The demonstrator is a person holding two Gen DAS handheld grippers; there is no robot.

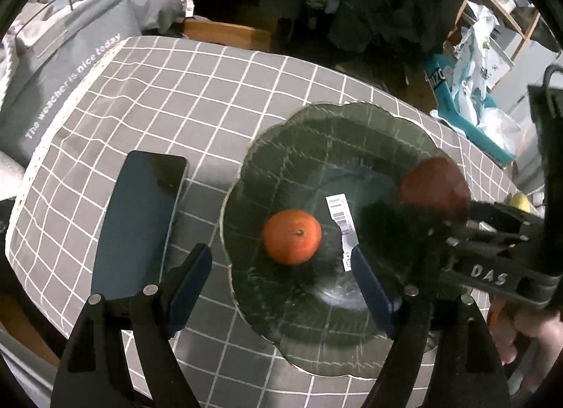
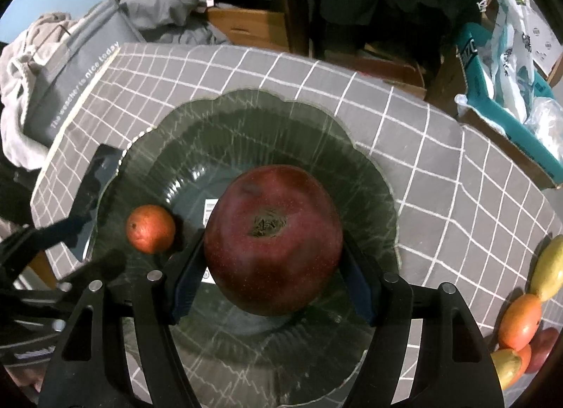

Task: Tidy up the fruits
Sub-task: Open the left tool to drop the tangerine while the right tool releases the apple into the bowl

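A dark glass plate (image 1: 316, 116) with a scalloped rim lies on the grey checked cloth. A small orange (image 1: 292, 236) rests on the plate's left half, beside a white barcode label (image 1: 339, 218). My left gripper (image 1: 279, 253) is open above it, its blue pads standing wide on either side of the orange without touching it. My right gripper (image 2: 272, 242) is shut on a big dark red apple (image 2: 273, 239), held over the middle of the plate (image 2: 246, 98). In the left wrist view the apple (image 1: 436, 186) shows over the plate's right side. The orange (image 2: 151, 229) lies left of the apple.
A dark phone (image 1: 140, 218) lies on the cloth just left of the plate. Several more fruits, yellow-green (image 2: 549, 267), orange (image 2: 520, 316) and red (image 2: 545, 344), lie at the cloth's right edge. A grey bag (image 1: 63, 67) stands at the far left, and a teal box (image 2: 492, 91) beyond the table's right.
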